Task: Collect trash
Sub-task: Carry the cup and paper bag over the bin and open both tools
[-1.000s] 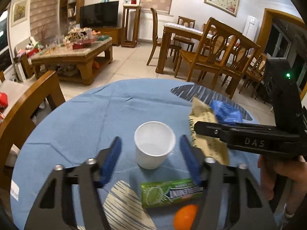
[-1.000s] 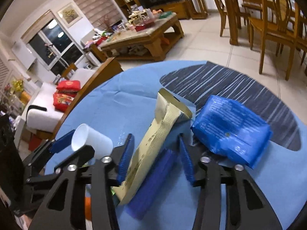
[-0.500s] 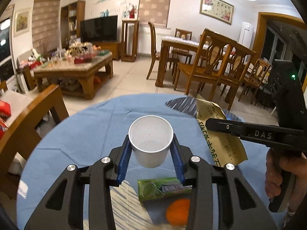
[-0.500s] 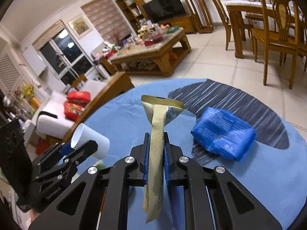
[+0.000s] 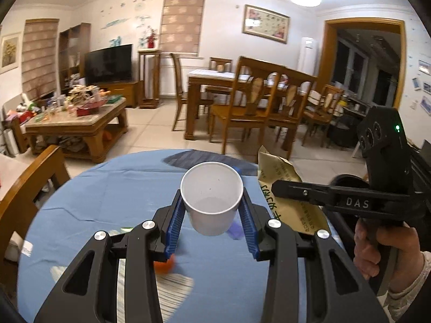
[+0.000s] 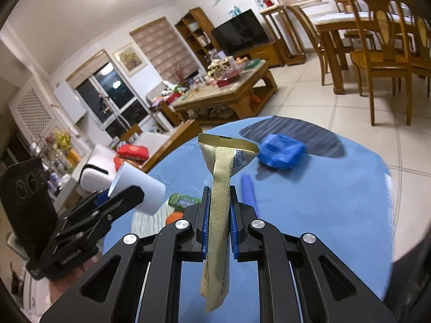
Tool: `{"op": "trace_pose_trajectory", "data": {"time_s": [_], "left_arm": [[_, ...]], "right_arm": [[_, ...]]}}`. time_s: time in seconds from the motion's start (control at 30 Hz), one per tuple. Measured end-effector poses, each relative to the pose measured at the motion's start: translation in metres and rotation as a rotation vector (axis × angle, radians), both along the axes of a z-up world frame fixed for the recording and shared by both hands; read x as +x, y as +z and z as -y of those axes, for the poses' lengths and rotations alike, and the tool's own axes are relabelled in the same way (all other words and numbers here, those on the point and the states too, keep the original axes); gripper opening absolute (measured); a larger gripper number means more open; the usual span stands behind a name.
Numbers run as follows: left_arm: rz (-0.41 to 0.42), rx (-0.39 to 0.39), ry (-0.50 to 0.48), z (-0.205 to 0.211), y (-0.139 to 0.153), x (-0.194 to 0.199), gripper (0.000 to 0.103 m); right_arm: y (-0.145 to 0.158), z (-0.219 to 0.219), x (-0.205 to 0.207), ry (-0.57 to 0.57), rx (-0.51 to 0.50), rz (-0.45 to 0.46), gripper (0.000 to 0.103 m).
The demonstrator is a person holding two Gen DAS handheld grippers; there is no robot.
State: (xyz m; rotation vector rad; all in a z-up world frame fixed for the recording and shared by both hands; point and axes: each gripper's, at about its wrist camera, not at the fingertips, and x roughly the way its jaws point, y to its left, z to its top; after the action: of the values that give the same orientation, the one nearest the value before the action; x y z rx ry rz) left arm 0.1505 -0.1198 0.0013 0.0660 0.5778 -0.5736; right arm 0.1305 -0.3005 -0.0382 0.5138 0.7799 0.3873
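While left gripper (image 5: 212, 216) jaws clamp white cup (image 5: 211, 206), right gripper (image 6: 218, 224) jaws pinch tan wrapper (image 6: 219, 204).

Home living-dining room: television (image 5: 108, 60), coffee table (image 5: 78, 119), dining table (image 5: 215, 79), wooden chairs (image 5: 250, 102).

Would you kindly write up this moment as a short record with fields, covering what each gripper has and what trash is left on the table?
left gripper: shut on the white paper cup, lifted off the table
right gripper: shut on the beige wrapper, which hangs from the jaws
table: round, blue cloth
left on table: blue packet, green packet, orange item, purple-blue strip
bin: none visible
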Motion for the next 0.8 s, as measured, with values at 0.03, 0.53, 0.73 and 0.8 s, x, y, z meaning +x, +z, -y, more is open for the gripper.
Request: {"op": "trace_pose_trajectory", "data": {"time_s": [0.03,0.53,0.73,0.8], "left_arm": [[-0.003,-0.007,-0.015,0.005,0.001,-0.005,0.039],[-0.089,-0.046,-0.316,0.140,-0.024,-0.059,0.039],[-0.142,-0.037,-0.433,0.205,-0.041,-0.080,0.039],[-0.157,-0.028,-0.459,0.220,-0.047,-0.084,0.039]], "right_arm": [[0.003,0.007,-0.011,-0.010,-0.003,0.007,0.013],[0.000,0.144,-0.157,-0.277,-0.087,-0.019,0.013],[-0.019,0.203,-0.206,-0.405,-0.124,-0.072,0.013],[-0.025,0.218,-0.218,-0.441,-0.137,-0.093,0.013]]}}
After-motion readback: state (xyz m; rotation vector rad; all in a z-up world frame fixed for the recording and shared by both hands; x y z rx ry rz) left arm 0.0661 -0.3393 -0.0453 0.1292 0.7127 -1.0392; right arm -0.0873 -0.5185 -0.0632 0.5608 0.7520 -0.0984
